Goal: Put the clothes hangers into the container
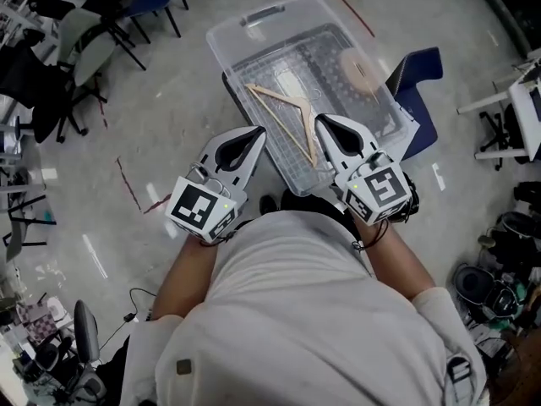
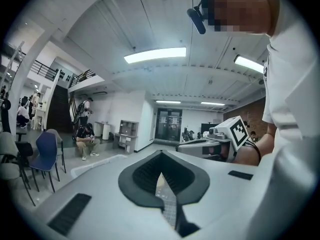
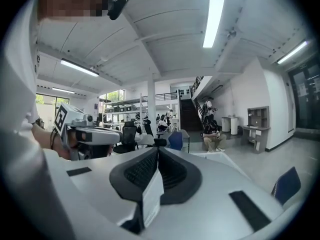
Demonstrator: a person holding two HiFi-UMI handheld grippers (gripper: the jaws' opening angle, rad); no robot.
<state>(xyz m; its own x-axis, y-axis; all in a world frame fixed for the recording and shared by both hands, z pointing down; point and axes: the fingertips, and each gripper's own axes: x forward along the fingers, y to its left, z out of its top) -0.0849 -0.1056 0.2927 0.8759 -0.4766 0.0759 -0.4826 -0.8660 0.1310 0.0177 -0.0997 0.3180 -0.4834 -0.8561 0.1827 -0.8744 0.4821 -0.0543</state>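
In the head view a clear plastic container (image 1: 250,22) stands in front of me. A wooden clothes hanger (image 1: 287,101) lies inside it, and a tan rounded piece (image 1: 358,69) lies further right. My left gripper (image 1: 257,132) is held over the container's near left edge, and my right gripper (image 1: 320,119) over its near right part. Both point forward, about level. In the left gripper view the jaws (image 2: 161,153) meet with nothing between them. The right gripper view shows the same for the right gripper (image 3: 157,149). Each gripper view also shows the other gripper (image 2: 220,138) (image 3: 86,132) beside it.
A blue chair (image 1: 423,71) pokes out from under the container's right side. Office chairs (image 1: 93,49) stand at the upper left, and gear (image 1: 499,286) is piled at the right. Red tape marks (image 1: 128,184) are on the floor. A seated person (image 2: 86,140) is far back in the room.
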